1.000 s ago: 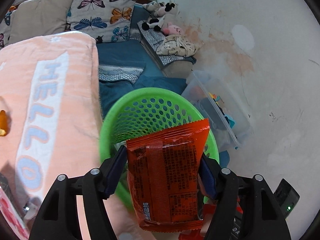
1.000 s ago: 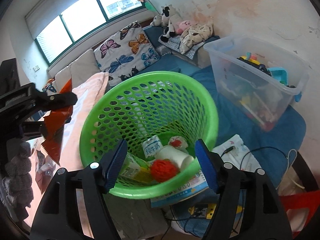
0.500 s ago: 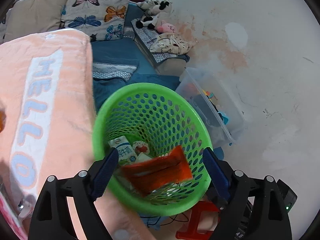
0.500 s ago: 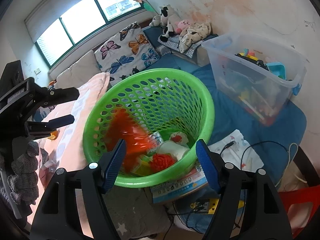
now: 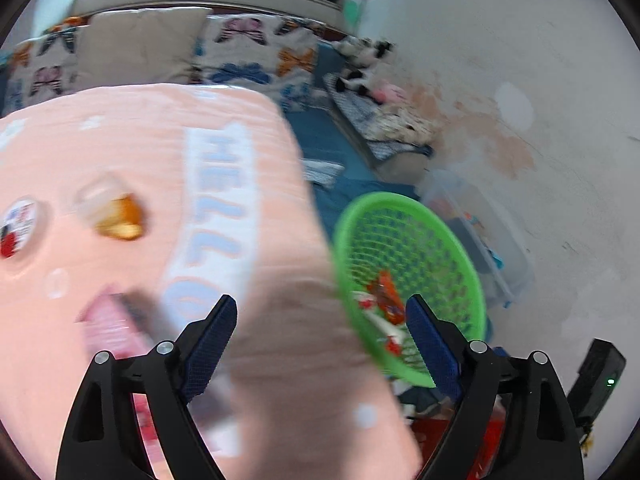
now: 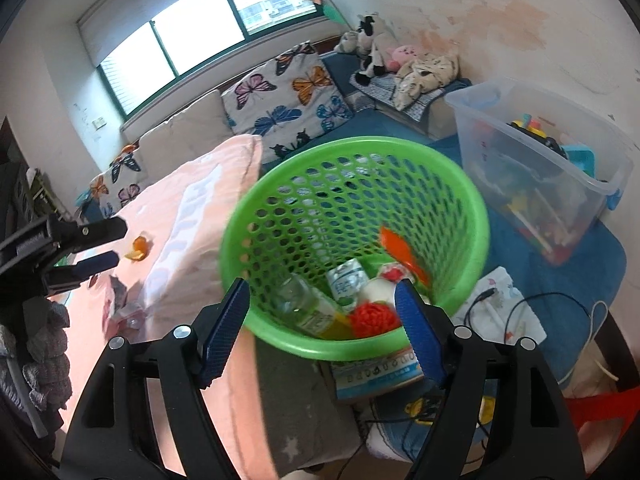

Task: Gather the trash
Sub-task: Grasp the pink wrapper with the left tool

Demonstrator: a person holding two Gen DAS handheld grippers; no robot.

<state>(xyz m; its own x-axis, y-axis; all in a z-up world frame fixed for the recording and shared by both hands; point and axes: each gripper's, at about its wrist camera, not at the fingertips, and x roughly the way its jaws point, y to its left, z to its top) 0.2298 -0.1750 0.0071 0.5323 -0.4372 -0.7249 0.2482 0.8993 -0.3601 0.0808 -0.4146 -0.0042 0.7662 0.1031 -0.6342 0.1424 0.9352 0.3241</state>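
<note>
A green mesh basket (image 6: 476, 216) holds an orange snack wrapper (image 6: 400, 252), a milk carton (image 6: 346, 284), a bottle (image 6: 308, 308) and a red ball (image 6: 374, 316). My right gripper (image 6: 322, 286) hangs over the basket's near rim, its jaws opening, and the pads touch nothing. Over the peach HELLO blanket (image 5: 120, 152) my left gripper (image 5: 320, 308) is open and empty, with the basket (image 5: 460, 264) to its right. On the blanket lie an orange peel (image 5: 120, 220), a round lid (image 5: 18, 224) and a pink wrapper (image 5: 112, 328). The left gripper (image 6: 120, 242) also shows at the right wrist view's left edge.
A clear plastic bin of toys (image 6: 540, 168) stands right of the basket. Cables (image 6: 520, 308) and papers lie on the blue mat. Butterfly cushions (image 6: 288, 100) and plush toys (image 6: 376, 48) line the back. A red stool (image 6: 600, 412) is at the lower right.
The left gripper opened and the orange wrapper dropped into the basket. The left gripper then swung left over the blanket. The right gripper shifted slightly and its jaws widened a little.
</note>
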